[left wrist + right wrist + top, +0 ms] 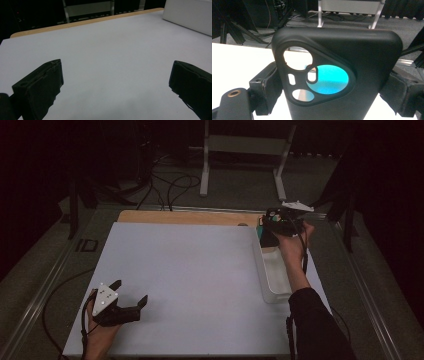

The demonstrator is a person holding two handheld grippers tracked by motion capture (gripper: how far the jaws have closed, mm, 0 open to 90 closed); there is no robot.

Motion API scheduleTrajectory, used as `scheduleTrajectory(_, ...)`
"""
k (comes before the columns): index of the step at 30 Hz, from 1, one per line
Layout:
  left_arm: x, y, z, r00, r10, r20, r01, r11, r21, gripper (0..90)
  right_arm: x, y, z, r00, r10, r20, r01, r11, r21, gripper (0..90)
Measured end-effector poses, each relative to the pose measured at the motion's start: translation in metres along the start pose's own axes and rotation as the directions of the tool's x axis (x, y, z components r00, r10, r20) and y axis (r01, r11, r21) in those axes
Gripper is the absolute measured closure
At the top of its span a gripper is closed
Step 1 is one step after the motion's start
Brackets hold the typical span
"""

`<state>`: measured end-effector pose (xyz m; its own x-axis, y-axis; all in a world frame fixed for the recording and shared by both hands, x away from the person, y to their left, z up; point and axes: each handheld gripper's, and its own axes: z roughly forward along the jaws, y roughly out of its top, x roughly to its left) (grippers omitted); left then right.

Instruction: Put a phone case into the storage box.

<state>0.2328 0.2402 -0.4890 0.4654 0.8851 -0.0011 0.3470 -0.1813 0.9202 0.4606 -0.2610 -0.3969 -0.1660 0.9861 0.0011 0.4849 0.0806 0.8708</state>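
Dark room all around, cables snaking over the grey floor behind, and a white metal frame [245, 150] standing back there beyond the bench [185, 270], whose white top has a strip of bare wood along its far edge. Down at the near left corner, the left claw [131, 295] sits low over the white surface in the person's left hand [100, 332], its grey three-cornered plate on top, jaws spread wide apart with nothing between them; the left gripper view confirms it, two black jaws at either side and plain white bench in the gap. Over on the right, a clear plastic bin [272, 275] runs along the bench's right side, and the right hand [292, 245] is up at its far end, holding the right claw [266, 227] above that end of the bin. In the right gripper view, there it is: a black phone case [352, 62], standing upright, clamped between the two jaws of the right claw [332, 92], one pressing on each side edge. Its back faces the camera, with a rounded three-cornered camera cut-out holding several openings, and a teal patch shows through the largest one. From the high view the case is a dark shape at the claw, with a bit of teal beside it, well apart from the left claw.
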Motion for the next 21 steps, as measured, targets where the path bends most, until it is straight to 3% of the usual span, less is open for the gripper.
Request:
scheduleTrajectory(13,0.000,0.000,0.000,1.0000,0.001,0.001,-0.001,1.0000,0.003,0.2,-0.001,-0.015,0.015,0.9997,0.020,0.012,-0.021,0.999,0.044,12.5)
scheduleTrajectory(21,0.000,0.000,0.000,1.0000,-0.001,0.002,0.001,1.0000,0.003,0.2,0.002,-0.019,0.026,0.9996,0.000,0.027,-0.002,0.998,0.070,12.5)
